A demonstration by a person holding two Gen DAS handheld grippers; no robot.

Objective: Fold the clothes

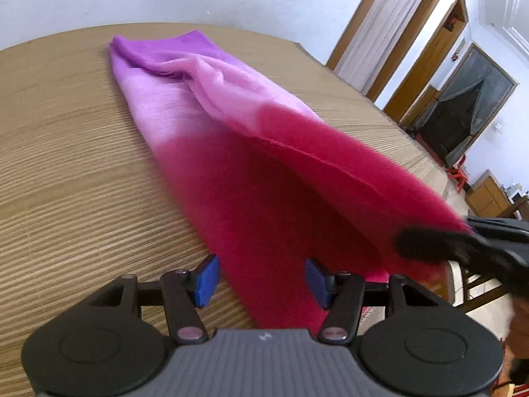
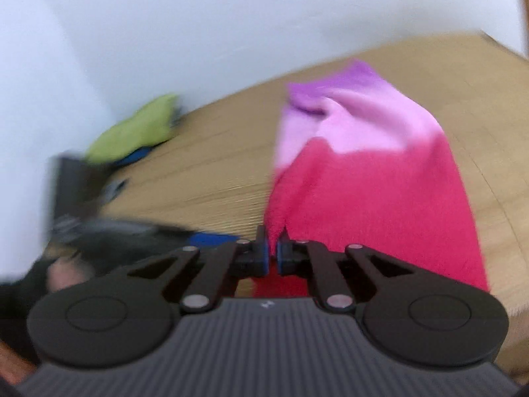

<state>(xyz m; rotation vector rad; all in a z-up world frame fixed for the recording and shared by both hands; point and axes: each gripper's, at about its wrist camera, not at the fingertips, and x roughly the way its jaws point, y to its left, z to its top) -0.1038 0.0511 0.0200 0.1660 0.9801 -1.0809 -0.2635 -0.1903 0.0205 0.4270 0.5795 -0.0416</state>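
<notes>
Gripping one scarf (image 2: 363, 172), right tool (image 2: 273, 258)

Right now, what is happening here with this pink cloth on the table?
A person is folding a pink-to-purple cloth on the wooden table, with a claw in each hand. The right claw is shut on the cloth's red near edge and holds it up off the table. The left claw is open beside that end and grips nothing yet.
</notes>
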